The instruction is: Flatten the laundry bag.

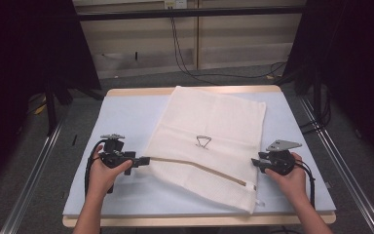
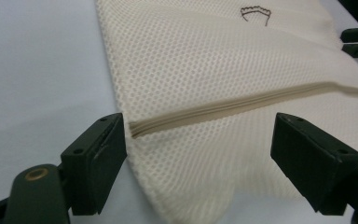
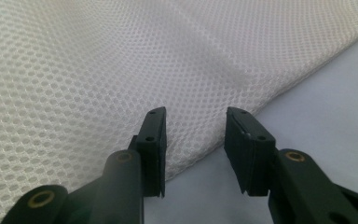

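One table (image 1: 126, 109) with a pale blue top and a wooden edge carries the work. On it lies one cream mesh laundry bag (image 1: 214, 126), spread flat and turned at a slant, reaching from the far edge of the table toward the near right corner. One tan zipper (image 1: 199, 168) crosses its near part from the left edge to the lower right corner. One small dark outline emblem (image 1: 203, 142) sits near the middle of the bag; it is a shape with a scalloped top edge, and no lettering can be read on it or anywhere else on the bag.

Two hand-held tongs work at the bag, one at each side. The left tongs (image 2: 198, 140) stand wide apart at the bag's left edge, one jaw on either side of the zipper's end, with the mesh lying between them and neither pad pressing on it. The right tongs (image 3: 196, 149) are at the bag's right edge, set to a narrower gap, the mesh edge lying just beyond and under the tips; nothing is pinched.
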`<state>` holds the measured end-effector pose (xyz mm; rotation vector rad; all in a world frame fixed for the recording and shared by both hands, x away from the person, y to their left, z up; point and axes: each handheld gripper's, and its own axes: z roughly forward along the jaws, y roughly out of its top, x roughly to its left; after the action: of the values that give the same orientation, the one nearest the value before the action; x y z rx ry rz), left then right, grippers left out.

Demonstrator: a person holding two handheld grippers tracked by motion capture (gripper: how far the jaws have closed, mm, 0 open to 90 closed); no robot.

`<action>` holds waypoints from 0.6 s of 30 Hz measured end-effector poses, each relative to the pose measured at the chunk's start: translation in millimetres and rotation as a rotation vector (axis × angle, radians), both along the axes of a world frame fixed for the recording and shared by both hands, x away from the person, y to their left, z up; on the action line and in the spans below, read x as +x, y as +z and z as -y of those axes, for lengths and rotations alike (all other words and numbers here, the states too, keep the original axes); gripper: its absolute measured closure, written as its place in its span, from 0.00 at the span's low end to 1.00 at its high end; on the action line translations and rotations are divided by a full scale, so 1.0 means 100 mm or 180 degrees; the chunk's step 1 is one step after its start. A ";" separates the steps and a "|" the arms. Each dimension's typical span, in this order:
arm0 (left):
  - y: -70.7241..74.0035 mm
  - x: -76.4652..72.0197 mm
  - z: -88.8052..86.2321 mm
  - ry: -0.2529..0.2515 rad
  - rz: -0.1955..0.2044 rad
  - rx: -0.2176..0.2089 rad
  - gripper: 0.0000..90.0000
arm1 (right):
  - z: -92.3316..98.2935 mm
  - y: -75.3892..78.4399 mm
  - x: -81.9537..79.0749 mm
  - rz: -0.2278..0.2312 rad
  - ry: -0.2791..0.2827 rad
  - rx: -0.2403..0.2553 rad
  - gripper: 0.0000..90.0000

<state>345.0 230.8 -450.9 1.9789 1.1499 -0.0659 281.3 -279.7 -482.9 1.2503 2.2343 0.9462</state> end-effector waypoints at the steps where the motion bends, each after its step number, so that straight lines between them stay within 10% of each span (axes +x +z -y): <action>1: 0.01 0.00 0.00 -0.0016 -0.0021 -0.0016 0.20 | 0.00 0.00 0.00 0.0000 0.0000 0.0000 0.66; 18: -0.14 0.20 0.14 0.0158 -0.0006 0.0157 0.35 | 0.00 0.03 -0.10 0.0014 -0.0048 0.0109 0.57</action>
<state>365.1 217.2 -464.9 1.9925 1.2117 -0.0138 271.8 -279.8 -479.5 1.2770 2.2111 0.9844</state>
